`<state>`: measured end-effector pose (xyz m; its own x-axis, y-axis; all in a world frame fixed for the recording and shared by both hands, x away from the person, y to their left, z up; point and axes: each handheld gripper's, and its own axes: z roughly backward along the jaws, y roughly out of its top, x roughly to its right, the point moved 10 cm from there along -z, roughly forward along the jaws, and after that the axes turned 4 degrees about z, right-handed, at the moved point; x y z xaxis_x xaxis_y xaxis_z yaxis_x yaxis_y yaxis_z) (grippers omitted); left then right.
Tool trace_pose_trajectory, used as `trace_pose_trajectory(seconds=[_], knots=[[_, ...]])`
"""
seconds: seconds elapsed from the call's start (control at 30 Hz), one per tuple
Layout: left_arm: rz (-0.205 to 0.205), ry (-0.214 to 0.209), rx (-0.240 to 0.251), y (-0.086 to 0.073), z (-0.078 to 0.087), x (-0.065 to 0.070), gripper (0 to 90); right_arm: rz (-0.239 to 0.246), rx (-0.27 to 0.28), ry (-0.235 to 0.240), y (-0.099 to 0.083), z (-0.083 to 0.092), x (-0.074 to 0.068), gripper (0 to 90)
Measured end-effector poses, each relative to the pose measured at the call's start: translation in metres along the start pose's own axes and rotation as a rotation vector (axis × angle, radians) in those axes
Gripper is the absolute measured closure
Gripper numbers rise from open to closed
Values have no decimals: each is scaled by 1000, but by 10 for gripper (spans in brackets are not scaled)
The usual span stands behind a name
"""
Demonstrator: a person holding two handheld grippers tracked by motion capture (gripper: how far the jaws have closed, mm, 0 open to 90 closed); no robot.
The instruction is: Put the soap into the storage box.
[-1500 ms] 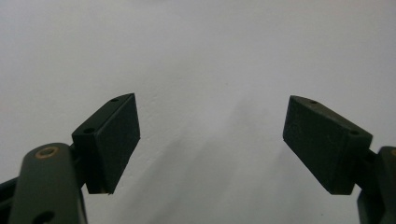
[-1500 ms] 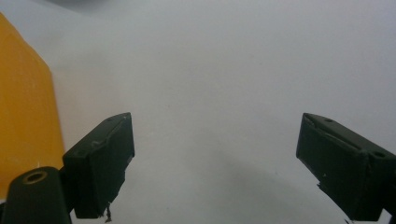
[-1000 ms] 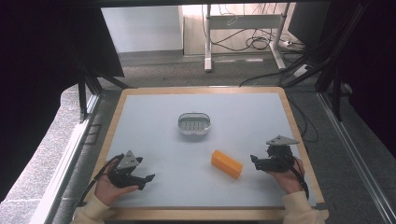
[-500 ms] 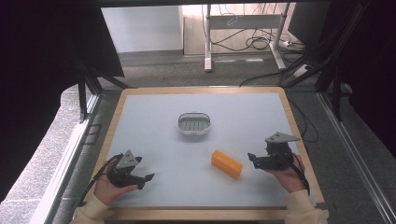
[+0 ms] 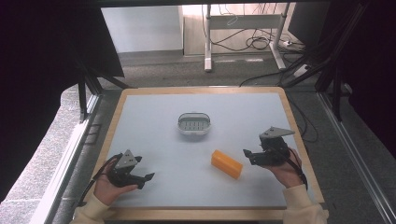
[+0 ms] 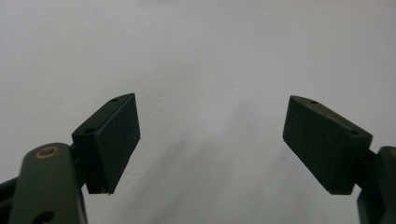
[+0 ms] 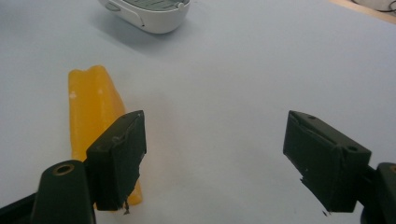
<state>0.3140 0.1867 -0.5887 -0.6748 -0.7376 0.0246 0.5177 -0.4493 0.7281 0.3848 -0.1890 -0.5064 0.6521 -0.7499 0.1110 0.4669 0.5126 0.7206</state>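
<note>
High view: orange soap bar (image 5: 227, 164) lies right of centre toward the table's (image 5: 154, 116) near edge, just beside right gripper (image 5: 250, 157), soap dish (image 5: 194, 125) mid-table, left gripper (image 5: 144, 178) at near-left corner. Left gripper view: jaws wide apart over bare tabletop, nothing betw. them. Right gripper view: jaws have just been closing but are apart w/ nothing betw. them, soap bar behind the left-hand jaw.

Table (image 5: 154, 116) with orange block (image 5: 227, 164), dish (image 5: 194, 124)
</note>
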Motion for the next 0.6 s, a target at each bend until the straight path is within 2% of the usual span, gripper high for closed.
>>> trace_pose_trajectory(seconds=[0.2,0.3,0.6], knots=[[-1,-1,0,0,0,0,189,23,-5,11,10,-1,-4,219],[-5,0,-2,0,0,0,189,40,3,33,18,-2,-10,218],[0,1,-3,0,-1,0,190,56,-2,65,17,-8,-17,238]])
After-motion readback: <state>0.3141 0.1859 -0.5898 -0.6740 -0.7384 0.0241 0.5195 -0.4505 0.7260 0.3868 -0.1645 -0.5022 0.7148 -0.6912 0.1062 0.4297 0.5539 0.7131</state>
